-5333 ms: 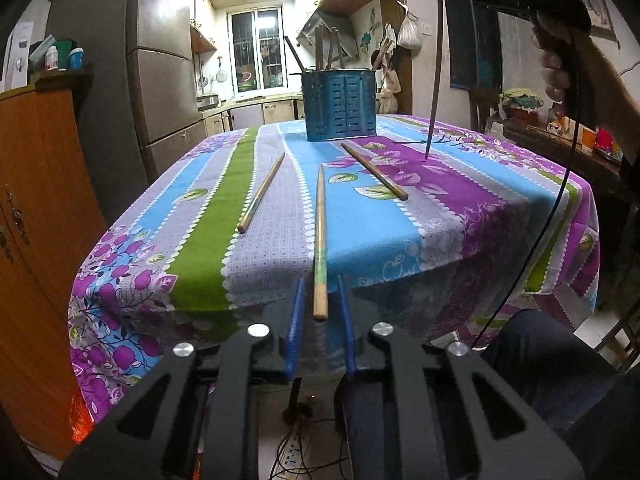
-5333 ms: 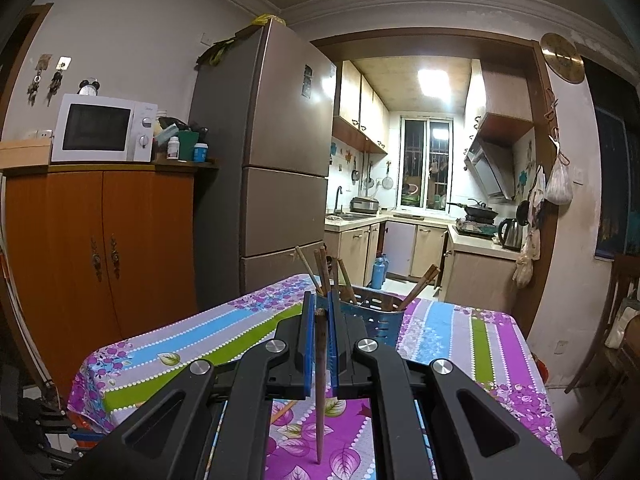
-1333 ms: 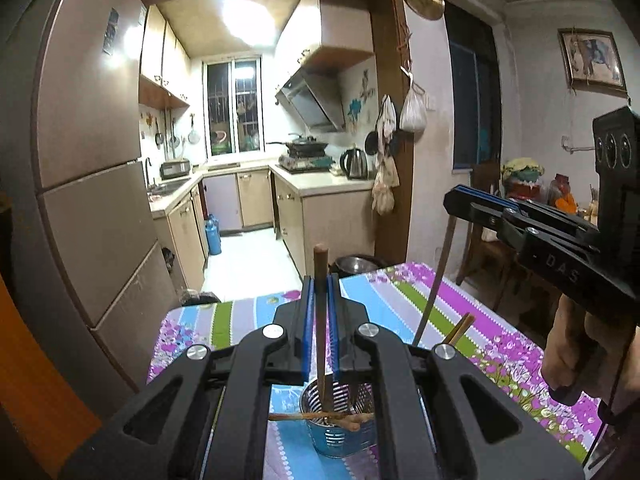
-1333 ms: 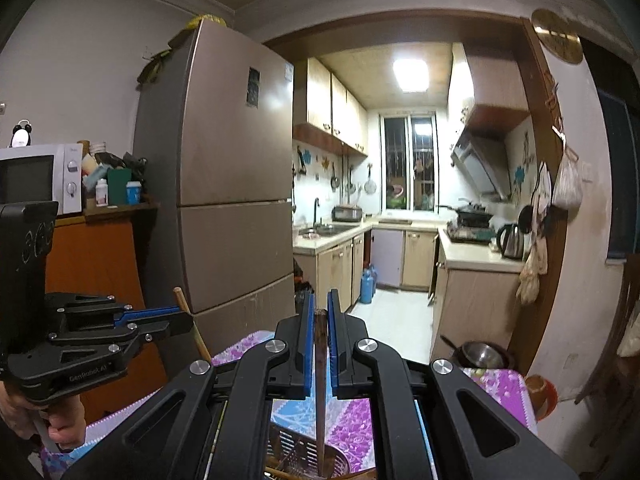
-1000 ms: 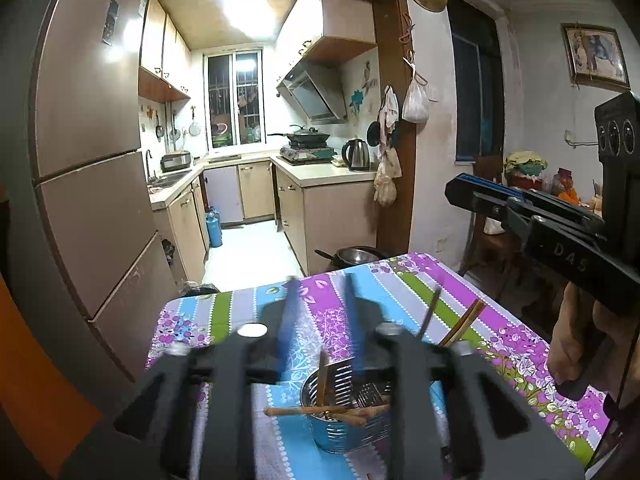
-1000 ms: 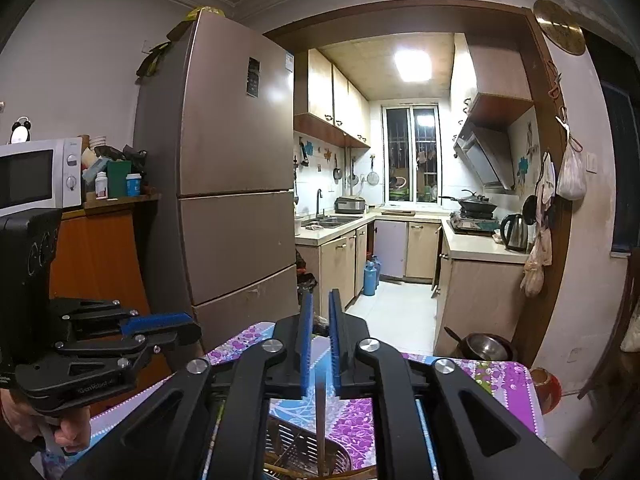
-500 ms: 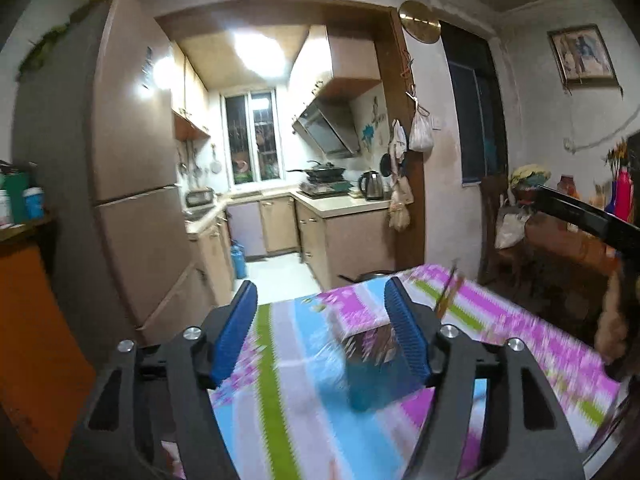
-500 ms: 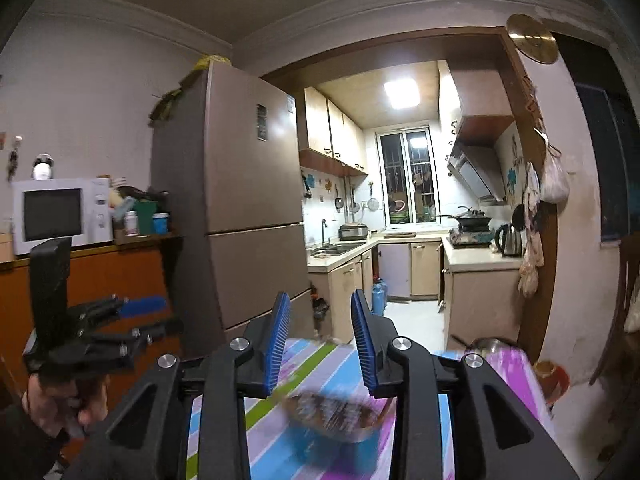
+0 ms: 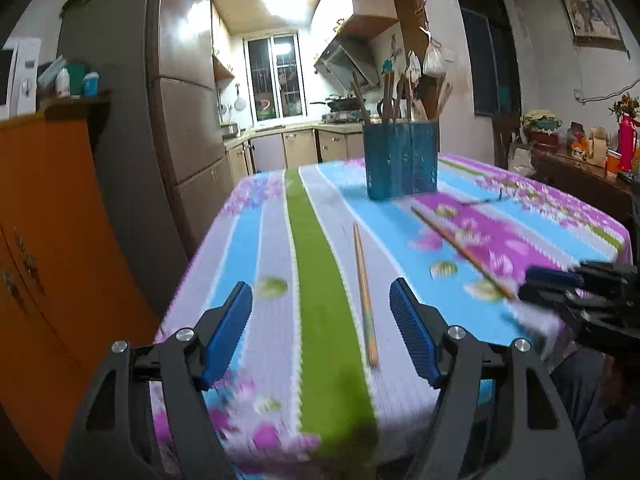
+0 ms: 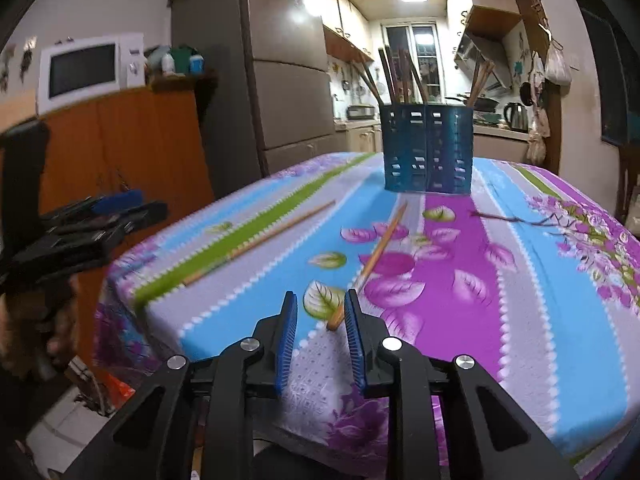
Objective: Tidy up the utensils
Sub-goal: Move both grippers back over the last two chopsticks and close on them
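A blue slotted holder (image 9: 400, 160) (image 10: 428, 148) stands at the far end of the table with several chopsticks upright in it. Two wooden chopsticks lie loose on the flowered cloth. My left gripper (image 9: 320, 312) is wide open above the near edge, and the left chopstick (image 9: 364, 292) (image 10: 272, 236) lies just inside its right finger, untouched. My right gripper (image 10: 320, 320) (image 9: 580, 292) has a narrow gap and its jaws are closing. The near tip of the right chopstick (image 10: 376, 256) (image 9: 460, 252) lies between the fingertips, close to the right pad, with no pad pressing on it.
The table (image 9: 256, 240) drops off at its near edge right under both grippers. An orange cabinet (image 9: 52, 220) with a microwave (image 10: 88, 68) stands to the left beside a tall fridge (image 9: 184, 120). A sideboard (image 9: 580, 168) with bottles runs along the right wall.
Both grippers let go of their chopsticks over the holder and opened. They then dropped back and down to the table's near edge, and the right jaws narrowed again.
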Available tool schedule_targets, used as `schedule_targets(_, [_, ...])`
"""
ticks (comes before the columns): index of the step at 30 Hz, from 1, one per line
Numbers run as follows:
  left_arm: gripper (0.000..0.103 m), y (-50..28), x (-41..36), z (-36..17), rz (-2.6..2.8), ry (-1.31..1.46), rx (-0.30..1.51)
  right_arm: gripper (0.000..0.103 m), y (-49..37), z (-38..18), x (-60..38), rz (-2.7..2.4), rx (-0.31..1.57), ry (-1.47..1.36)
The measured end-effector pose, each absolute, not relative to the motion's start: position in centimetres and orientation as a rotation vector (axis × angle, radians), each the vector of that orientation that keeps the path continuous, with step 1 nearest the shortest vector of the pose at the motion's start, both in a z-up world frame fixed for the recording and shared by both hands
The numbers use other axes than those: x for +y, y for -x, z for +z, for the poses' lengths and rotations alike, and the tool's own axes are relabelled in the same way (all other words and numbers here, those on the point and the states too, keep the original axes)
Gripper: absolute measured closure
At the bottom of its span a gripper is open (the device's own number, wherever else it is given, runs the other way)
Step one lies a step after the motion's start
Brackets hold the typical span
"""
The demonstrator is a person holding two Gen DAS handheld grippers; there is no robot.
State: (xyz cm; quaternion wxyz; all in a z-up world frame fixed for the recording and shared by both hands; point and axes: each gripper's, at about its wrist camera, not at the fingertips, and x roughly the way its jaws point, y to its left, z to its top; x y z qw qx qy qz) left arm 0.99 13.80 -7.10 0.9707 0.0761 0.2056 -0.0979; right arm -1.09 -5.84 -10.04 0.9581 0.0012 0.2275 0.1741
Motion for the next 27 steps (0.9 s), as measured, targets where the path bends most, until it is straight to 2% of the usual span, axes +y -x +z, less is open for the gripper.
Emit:
schedule_targets(6, [0.035,-0.2,13.6,-10.1,-0.224,-0.161,0.441,0.086,0.0,-11.2,-5.1,0.275,0.48,0.027])
schedule_targets(11, [0.052,-0.2,13.2,-11.7,-0.26,-0.156,0.451,0.088,-0.2,-11.4,-4.8,0.246,0.458,0.052])
schedule_targets(13, [0.065,-0.2,12.8,-11.8,-0.271,-0.162,0.447,0.091,-0.2,-11.4,-4.9,0.234,0.454,0.047])
schedule_targets(16, [0.075,-0.3,12.4,-12.2,-0.292,-0.167,0.448,0.092,-0.2,-11.5,-5.2,0.219,0.452,0.043])
schedule_targets(27, [0.08,-0.9,11.4,-13.3,-0.312,-0.154,0.419,0.092,-0.3,-11.9,-5.4,0.196,0.426,0.02])
